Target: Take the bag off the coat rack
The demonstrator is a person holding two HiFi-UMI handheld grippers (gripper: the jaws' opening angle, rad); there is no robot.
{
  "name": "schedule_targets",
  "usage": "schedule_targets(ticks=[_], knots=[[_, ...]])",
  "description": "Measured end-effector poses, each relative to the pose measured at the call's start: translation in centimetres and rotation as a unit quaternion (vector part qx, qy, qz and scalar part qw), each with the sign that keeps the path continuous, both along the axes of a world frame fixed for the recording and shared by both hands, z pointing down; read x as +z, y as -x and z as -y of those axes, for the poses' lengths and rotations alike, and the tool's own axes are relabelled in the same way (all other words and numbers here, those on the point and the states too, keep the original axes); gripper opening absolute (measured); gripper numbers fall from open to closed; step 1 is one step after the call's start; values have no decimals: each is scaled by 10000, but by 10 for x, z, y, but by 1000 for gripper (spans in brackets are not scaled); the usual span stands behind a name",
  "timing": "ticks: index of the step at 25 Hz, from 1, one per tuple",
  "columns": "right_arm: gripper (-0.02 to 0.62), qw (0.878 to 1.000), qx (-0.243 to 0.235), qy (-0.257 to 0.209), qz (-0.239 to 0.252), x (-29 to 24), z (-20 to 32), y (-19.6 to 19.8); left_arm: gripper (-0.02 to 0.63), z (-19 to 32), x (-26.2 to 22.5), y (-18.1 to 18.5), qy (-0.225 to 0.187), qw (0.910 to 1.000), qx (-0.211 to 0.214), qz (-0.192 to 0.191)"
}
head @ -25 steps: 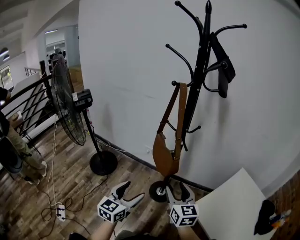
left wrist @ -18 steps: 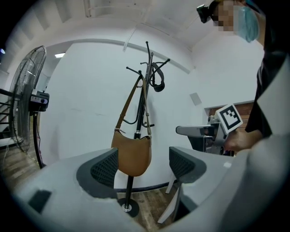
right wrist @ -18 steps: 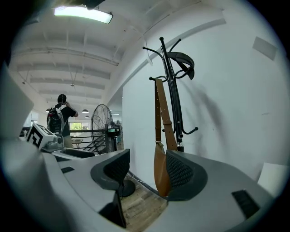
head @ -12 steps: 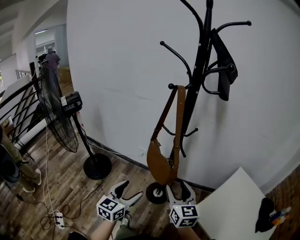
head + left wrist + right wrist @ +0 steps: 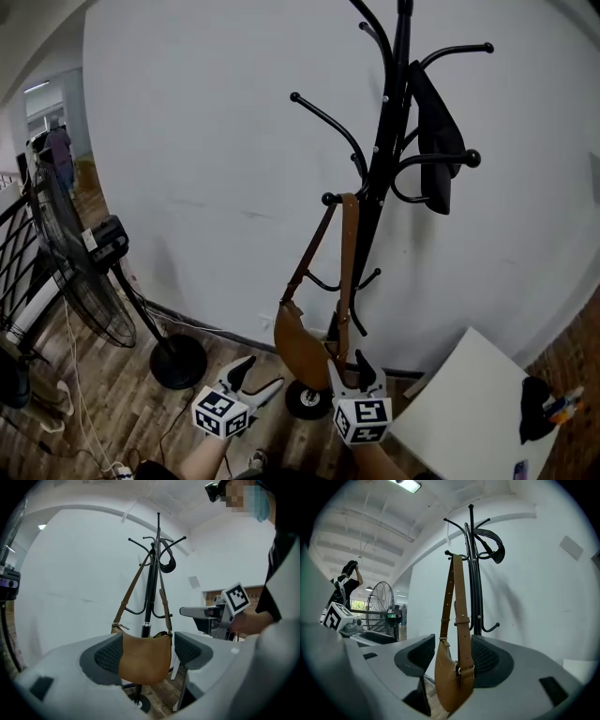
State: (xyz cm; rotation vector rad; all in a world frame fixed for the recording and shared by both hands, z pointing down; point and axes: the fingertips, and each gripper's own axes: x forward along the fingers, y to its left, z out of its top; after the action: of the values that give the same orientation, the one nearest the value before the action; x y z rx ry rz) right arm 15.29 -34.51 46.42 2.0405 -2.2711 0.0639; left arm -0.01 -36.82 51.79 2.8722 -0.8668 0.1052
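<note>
I see the brown bag [image 5: 300, 349] hanging by its strap from a low hook on the coat rack [image 5: 377, 183], close to the wall. My right gripper [image 5: 349, 367] is released, its jaws spread either side of the bag's body — nothing clamped — and my left gripper [image 5: 255, 377], beside it, is released and empty.

Left gripper [image 5: 149, 653] jaws apart; brown bag [image 5: 143, 660] hangs on coat rack [image 5: 151, 588] beyond, framed between jaws.
</note>
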Motion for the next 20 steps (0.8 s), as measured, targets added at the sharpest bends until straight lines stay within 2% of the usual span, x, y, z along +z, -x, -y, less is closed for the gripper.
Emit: schedule_targets(ticks=[11, 20], knots=[[222, 9957, 900, -98, -197, -2, 58, -9, 334, 88, -3, -13, -268, 9983, 513, 113], [221, 9868, 1529, -82, -528, -6, 77, -23, 325, 146, -16, -53, -505, 9935, 1017, 75]])
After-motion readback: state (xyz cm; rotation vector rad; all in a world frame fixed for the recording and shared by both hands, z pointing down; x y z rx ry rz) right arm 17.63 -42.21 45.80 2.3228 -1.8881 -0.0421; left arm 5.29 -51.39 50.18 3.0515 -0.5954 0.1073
